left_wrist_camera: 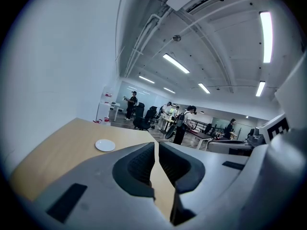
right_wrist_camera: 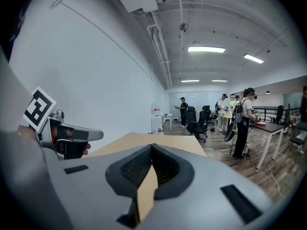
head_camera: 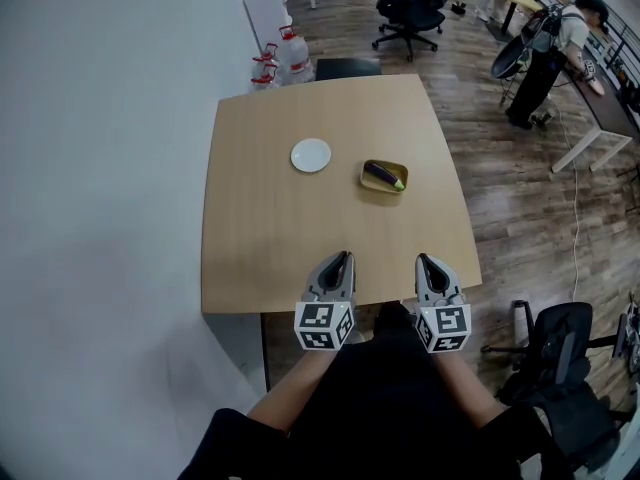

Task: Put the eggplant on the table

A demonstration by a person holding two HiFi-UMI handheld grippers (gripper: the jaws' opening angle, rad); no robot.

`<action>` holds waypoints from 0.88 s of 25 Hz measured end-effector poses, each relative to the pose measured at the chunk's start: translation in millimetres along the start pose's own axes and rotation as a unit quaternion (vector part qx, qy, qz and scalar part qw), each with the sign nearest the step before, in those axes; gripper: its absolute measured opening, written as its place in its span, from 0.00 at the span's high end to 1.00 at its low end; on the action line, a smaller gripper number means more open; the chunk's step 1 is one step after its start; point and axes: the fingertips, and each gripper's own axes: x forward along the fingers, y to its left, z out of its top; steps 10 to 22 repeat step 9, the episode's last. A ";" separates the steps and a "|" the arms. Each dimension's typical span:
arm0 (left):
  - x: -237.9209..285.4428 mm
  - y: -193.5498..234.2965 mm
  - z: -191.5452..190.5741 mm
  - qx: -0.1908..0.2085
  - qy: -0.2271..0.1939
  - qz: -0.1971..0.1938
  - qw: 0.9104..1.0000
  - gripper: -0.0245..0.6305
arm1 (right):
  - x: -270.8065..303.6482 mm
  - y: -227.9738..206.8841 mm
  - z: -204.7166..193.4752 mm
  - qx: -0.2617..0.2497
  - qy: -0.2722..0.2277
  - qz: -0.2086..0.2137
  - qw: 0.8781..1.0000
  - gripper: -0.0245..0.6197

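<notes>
- Sitting in the yellow dish [head_camera: 366,180], the eggplant [head_camera: 383,175] lies lengthwise w/ its green stem end at the dish's right side. It is on the dish, not on the bare wood of the table [head_camera: 280,238] under the dish.
- White plate [head_camera: 311,155] is just left of the dish, apart from it, nothing on it.
- L gripper [head_camera: 341,259] & R gripper [head_camera: 424,259] are both well short of the dish, on its near side at the table edge by the person. They sit side by side and level, which reads as a ready pose, not a reach.
- L gripper view: jaws drawn together at the tips, nothing btwn them, only tabletop past the pads.
- R gripper view: same, tips meeting, no load.
- Judgement: w/ the eggplant in the dish, the end state the task asks for isn't shown. Bare wood lies all round the dish, most of it on the near side, so there's room for a set-down.
- R gripper is more in line w/ the dish, so probably the handier one. Its jaws would have to part before any grasp.
- Risk: the dish looks light & shallow and may slide or tip if the eggplant drags over its rim. The skin is smooth & rounded, so a mid-body grip seems safest.
</notes>
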 end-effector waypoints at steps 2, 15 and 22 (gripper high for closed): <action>1.6 -2.7 -0.5 0.000 0.001 0.000 1.000 0.91 | -0.1 -2.4 -1.1 0.001 0.002 0.002 1.000 0.87; 16.5 -8.1 -1.9 -0.002 0.006 0.001 1.000 0.91 | 8.0 -13.2 -2.3 0.001 0.008 0.008 1.000 0.87; 16.5 -8.1 -1.9 -0.002 0.006 0.001 1.000 0.91 | 8.0 -13.2 -2.3 0.001 0.008 0.008 1.000 0.87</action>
